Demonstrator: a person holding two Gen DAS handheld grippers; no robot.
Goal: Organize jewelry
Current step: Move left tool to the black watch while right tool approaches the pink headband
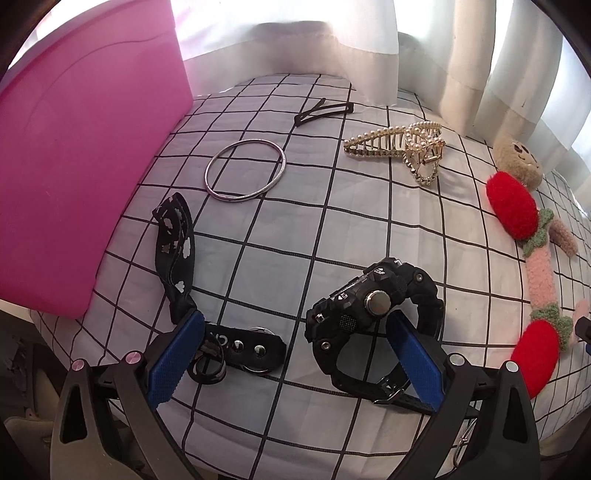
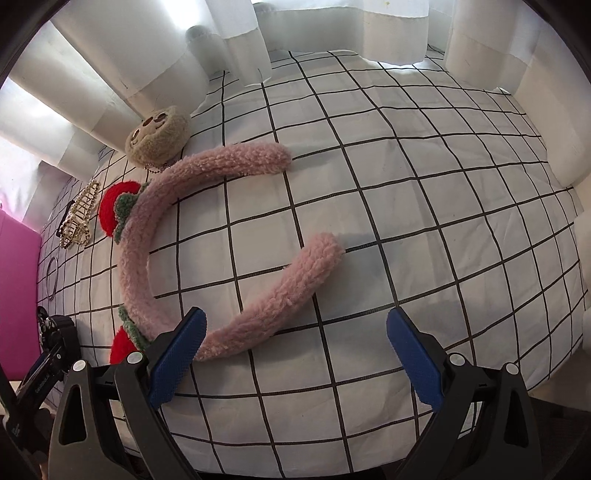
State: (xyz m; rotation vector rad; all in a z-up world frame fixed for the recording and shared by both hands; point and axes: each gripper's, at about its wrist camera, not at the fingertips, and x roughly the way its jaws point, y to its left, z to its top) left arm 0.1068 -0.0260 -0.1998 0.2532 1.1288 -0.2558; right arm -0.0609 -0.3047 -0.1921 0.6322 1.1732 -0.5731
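My left gripper is open just above the checked cloth. A black digital watch lies against its right finger. A black studded strap with rings and a black cloud-print band lie by its left finger. A silver bangle, a black hair clip and a pearl-and-gold claw clip lie farther off. My right gripper is open and empty. A fluffy pink headband with red pom-poms lies in front of it, one end near its left finger.
A pink box stands at the left on the checked cloth. A beige plush face charm lies beside the headband. White curtains hang along the far edge. The left gripper's body shows at the right wrist view's left edge.
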